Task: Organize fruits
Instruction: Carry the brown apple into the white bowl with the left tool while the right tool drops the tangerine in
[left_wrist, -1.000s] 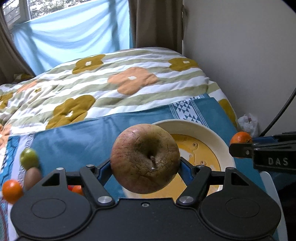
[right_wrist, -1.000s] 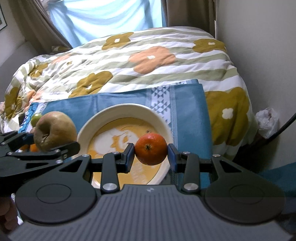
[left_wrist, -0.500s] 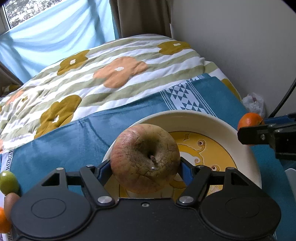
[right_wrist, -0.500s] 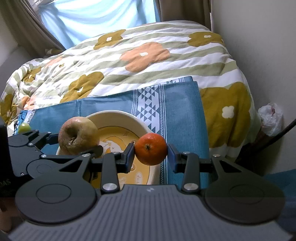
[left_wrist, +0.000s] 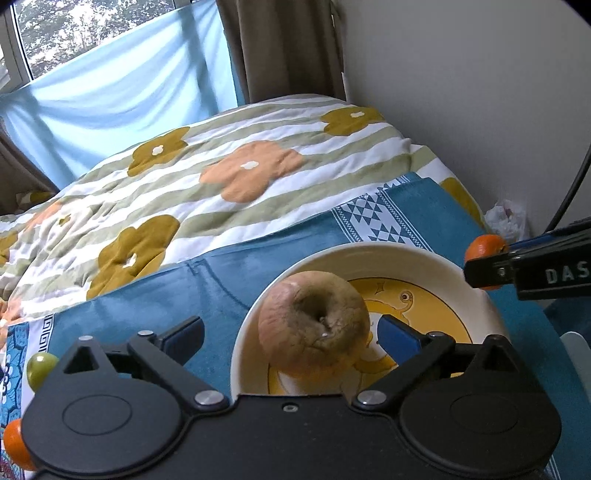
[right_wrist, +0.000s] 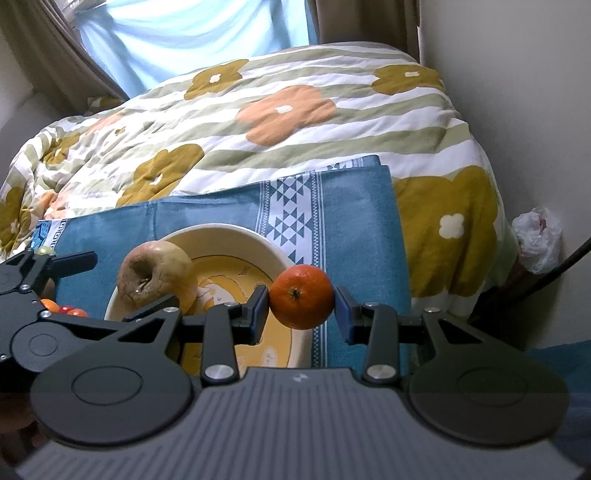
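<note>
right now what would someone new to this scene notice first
A wrinkled brown apple sits in the cream and yellow bowl, between the wide-open fingers of the left hand-held gripper. Beside the bowl's right rim, the right hand-held gripper clamps a bright orange mandarin above the blue cloth. A flower-print quilt fills the background.

The right gripper (right_wrist: 301, 308) holds a round orange (right_wrist: 301, 296) between its two blue pads, one on each side. The orange hangs just past the right edge of a cream bowl (right_wrist: 236, 240) with a yellow picture inside. A brown, wrinkly apple (right_wrist: 155, 273) sits in the left part of the bowl. The left gripper (right_wrist: 122, 284) is beside it with its fingers spread wide, one on each side of the apple. The bowl rests on a blue cloth (right_wrist: 354, 221) laid over a flowery blanket (right_wrist: 258, 122). Some small red and orange fruits (right_wrist: 62, 308) peek out at the far left
</note>
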